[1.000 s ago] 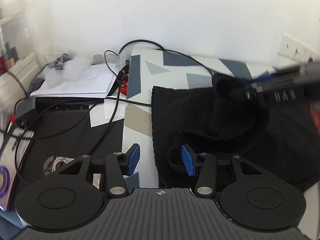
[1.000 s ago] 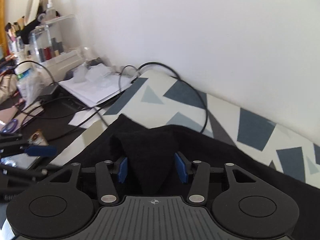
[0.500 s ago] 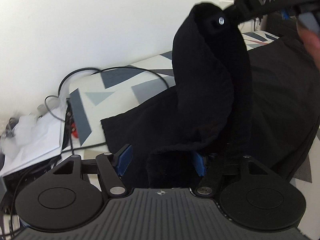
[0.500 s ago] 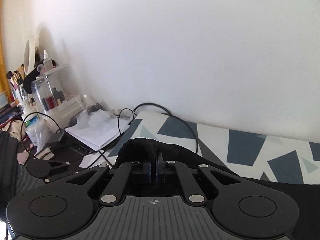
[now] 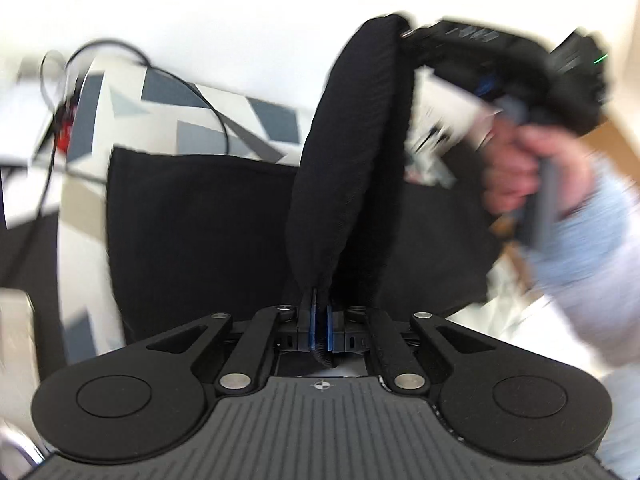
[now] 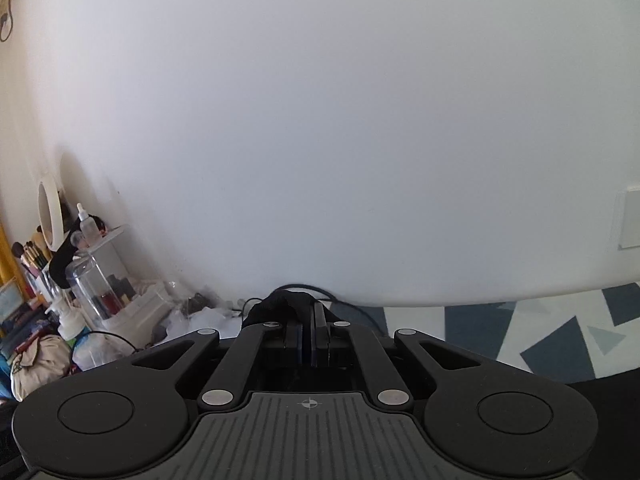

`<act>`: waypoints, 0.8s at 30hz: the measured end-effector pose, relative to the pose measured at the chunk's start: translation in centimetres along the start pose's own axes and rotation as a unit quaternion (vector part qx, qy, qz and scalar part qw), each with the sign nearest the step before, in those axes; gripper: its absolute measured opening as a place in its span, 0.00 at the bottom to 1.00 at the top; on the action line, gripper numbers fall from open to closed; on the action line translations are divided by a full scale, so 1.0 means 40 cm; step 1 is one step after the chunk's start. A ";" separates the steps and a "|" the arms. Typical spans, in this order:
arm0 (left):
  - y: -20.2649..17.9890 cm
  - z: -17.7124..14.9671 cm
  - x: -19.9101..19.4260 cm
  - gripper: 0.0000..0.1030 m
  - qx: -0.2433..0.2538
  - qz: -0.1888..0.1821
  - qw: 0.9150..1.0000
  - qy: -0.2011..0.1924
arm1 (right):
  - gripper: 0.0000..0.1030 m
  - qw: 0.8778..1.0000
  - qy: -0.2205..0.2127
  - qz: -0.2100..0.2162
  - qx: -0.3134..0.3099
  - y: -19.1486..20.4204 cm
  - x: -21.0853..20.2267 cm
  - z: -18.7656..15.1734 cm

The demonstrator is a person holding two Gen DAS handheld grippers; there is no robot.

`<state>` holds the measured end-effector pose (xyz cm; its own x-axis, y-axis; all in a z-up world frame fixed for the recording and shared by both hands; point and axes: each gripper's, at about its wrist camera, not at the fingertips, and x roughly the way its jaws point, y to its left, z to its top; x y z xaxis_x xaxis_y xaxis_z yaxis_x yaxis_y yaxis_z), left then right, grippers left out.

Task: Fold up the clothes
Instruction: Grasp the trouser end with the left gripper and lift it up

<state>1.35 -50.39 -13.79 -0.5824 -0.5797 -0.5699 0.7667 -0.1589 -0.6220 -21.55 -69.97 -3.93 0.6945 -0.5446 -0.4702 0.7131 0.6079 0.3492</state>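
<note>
L tongs clamped tight on edge of the black cloth, blue pads pinched w/ fabric sandwiched between. From there a strip of cloth arcs up and away to the R tongs, also closed on it; in the R wrist view the R tongs show pads together w/ a dark bunch of fabric poking out past the tips. Person's hand grips the R handle, sleeve below it. Rest of the cloth lies flat on the patterned cover, cable crossing behind. Step, my read: both ends picked up, strip lifted clear, i.e. start of a fold. Next prob needs both tongs carried together across the flat part w/ strip kept taut, laid down square, then released. Hard to tell: L view heavily motion-blurred, so garment type, which edge or corner is held, and grip depth unclear. R view is mostly wall; cloth below the tongs hidden, clutter at far left irrelevant.
</note>
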 end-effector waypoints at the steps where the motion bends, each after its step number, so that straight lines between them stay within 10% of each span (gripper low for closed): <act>1: 0.011 -0.003 -0.015 0.05 -0.025 -0.013 1.000 -0.006 | 0.03 1.000 0.017 -0.001 -0.003 0.013 0.034 0.005; 9: 0.222 -0.055 0.012 0.05 -0.217 0.029 0.976 -0.007 | 0.03 0.976 0.205 -0.070 -0.020 0.093 0.462 -0.104; 15: 0.282 -0.089 0.005 0.05 -0.256 0.058 0.965 -0.008 | 0.08 0.967 0.239 -0.083 -0.037 0.103 0.544 -0.197; 17: 0.278 -0.086 0.002 0.05 -0.256 0.062 0.965 -0.004 | 0.23 0.968 0.243 -0.064 -0.022 0.092 0.521 -0.184; 20: 0.277 -0.082 0.001 0.05 -0.253 0.066 0.965 0.003 | 0.83 0.976 0.217 -0.030 -0.003 0.057 0.428 -0.141; 24: 0.283 -0.077 -0.005 0.05 -0.263 0.063 0.963 0.010 | 0.78 0.985 0.173 0.000 -0.029 -0.001 0.238 -0.086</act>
<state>9.31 -49.63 -22.39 -0.5029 -0.5510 -0.6660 0.5925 0.3412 -0.7297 -15.30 -73.17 -11.22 0.6132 -0.3217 -0.7214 0.6996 0.6452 0.3070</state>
